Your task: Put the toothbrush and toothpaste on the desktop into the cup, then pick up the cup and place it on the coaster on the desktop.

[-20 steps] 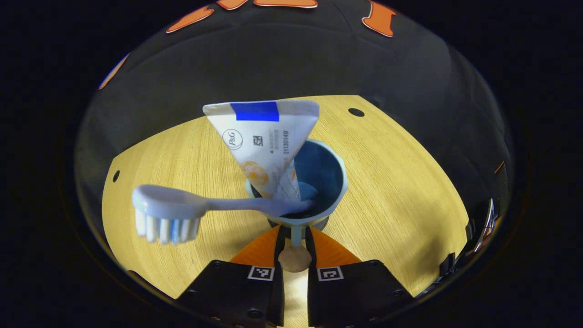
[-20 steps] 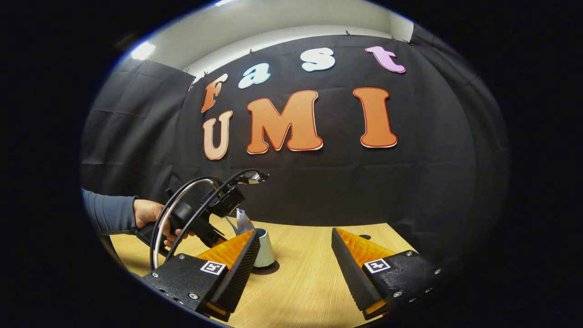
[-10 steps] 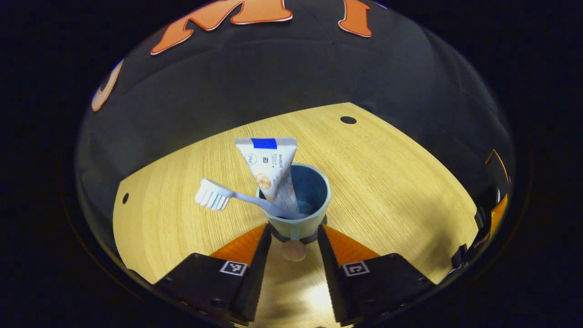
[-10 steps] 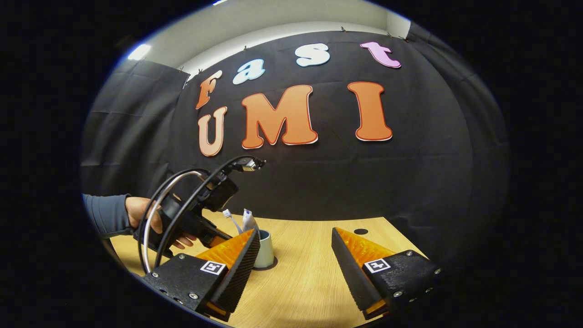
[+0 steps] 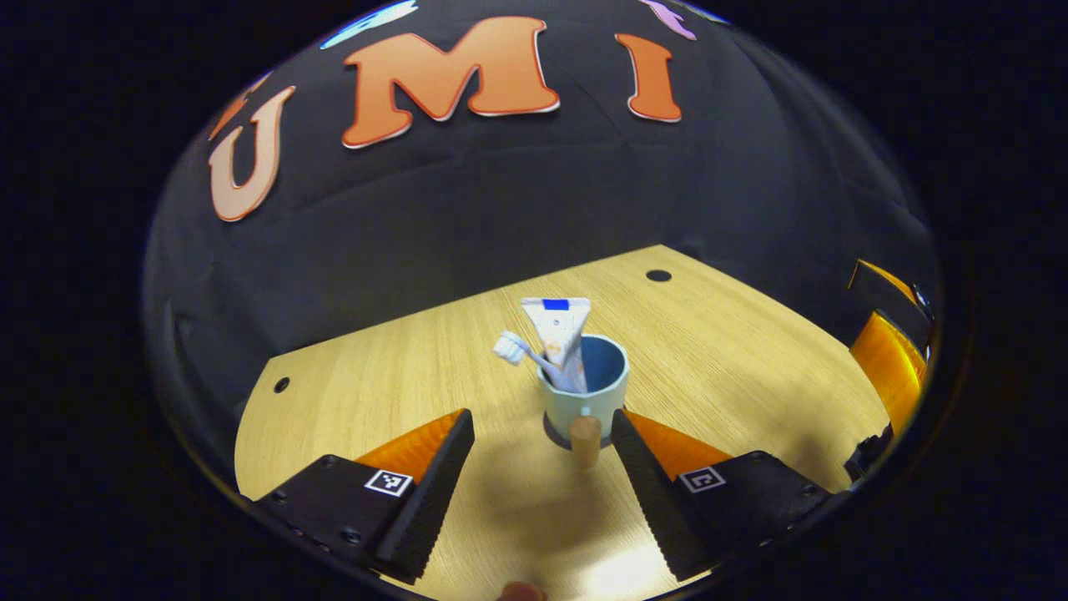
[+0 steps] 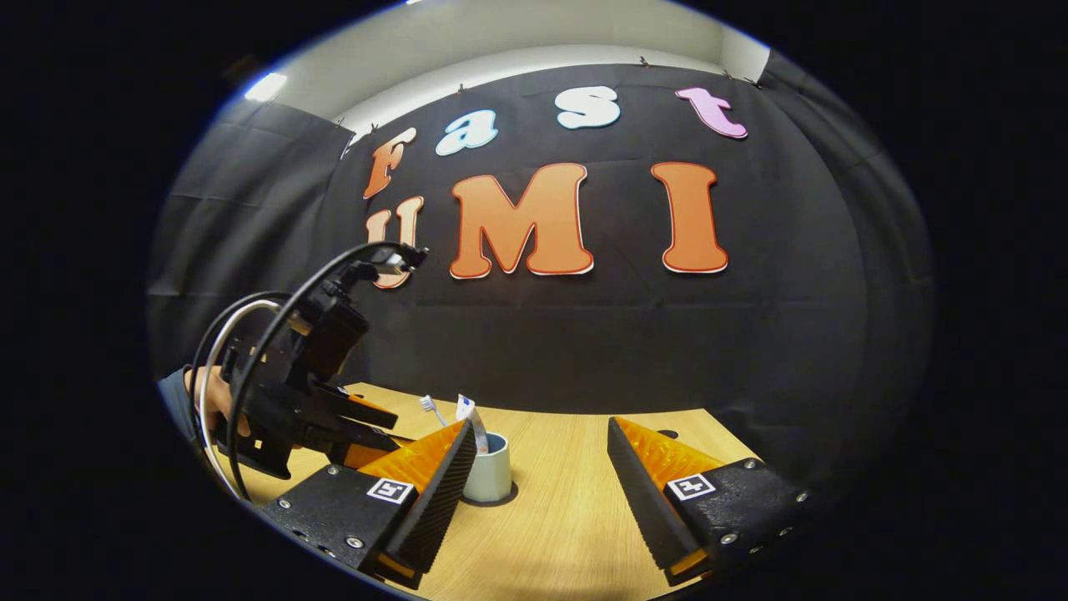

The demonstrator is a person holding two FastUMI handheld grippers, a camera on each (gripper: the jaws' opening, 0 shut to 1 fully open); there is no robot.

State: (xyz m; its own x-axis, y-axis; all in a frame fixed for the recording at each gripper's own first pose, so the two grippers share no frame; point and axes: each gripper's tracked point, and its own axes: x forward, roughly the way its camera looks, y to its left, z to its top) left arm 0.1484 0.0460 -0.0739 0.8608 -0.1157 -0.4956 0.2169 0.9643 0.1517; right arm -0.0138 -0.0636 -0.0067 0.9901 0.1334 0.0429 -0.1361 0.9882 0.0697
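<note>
A pale blue cup (image 5: 584, 392) stands upright on a dark round coaster (image 5: 554, 433), its wooden-knobbed handle (image 5: 586, 438) facing me. The white toothpaste tube (image 5: 557, 334) and the white toothbrush (image 5: 511, 349) stick up out of it. My left gripper (image 5: 541, 415) is open, its orange fingers to either side of the handle and a little back from the cup, not touching it. In the right gripper view, the cup (image 6: 489, 472) sits just behind the left finger of my open right gripper (image 6: 540, 426), which holds nothing. The left gripper (image 6: 334, 417) hangs to the cup's left.
The light wooden tabletop (image 5: 734, 367) has small dark holes (image 5: 658, 275) near its back corners and ends at the black cloth wall. The right gripper's orange finger (image 5: 884, 359) shows at the far right edge. A hand (image 6: 204, 401) holds the left gripper.
My left gripper was shut on the cup's handle; it has opened, let go and drawn back and up. The cup stays on the coaster. The right gripper has barely moved.
</note>
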